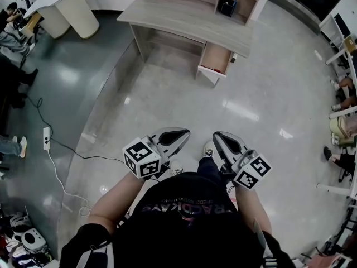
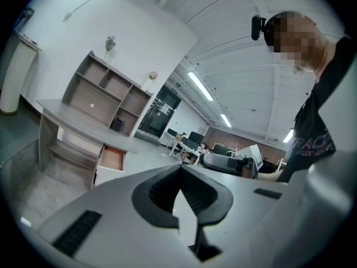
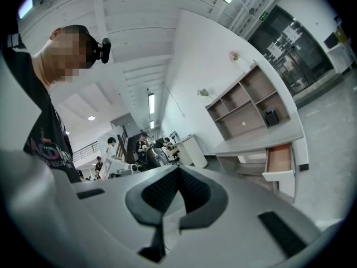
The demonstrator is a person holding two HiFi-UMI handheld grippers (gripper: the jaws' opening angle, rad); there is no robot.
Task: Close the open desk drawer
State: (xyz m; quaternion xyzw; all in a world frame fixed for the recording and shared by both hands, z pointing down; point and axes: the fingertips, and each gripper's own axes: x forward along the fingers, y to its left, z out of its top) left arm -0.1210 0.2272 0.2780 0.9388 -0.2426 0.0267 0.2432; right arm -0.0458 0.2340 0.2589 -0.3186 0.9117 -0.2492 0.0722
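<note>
A grey desk (image 1: 184, 17) with a shelf unit stands at the far side of the floor. Its right-hand drawer (image 1: 215, 60) is pulled out, with a wooden inside and a white front; it also shows as the drawer (image 2: 112, 158) in the left gripper view and the drawer (image 3: 279, 161) in the right gripper view. My left gripper (image 1: 177, 134) and right gripper (image 1: 222, 137) are held in front of the person's body, well short of the desk. Both are shut with nothing between the jaws.
A round white column (image 1: 75, 7) stands at the far left. A power strip and white cable (image 1: 47, 138) lie on the floor at left. Seated people and chairs (image 1: 341, 127) line the right edge. Glossy floor lies between me and the desk.
</note>
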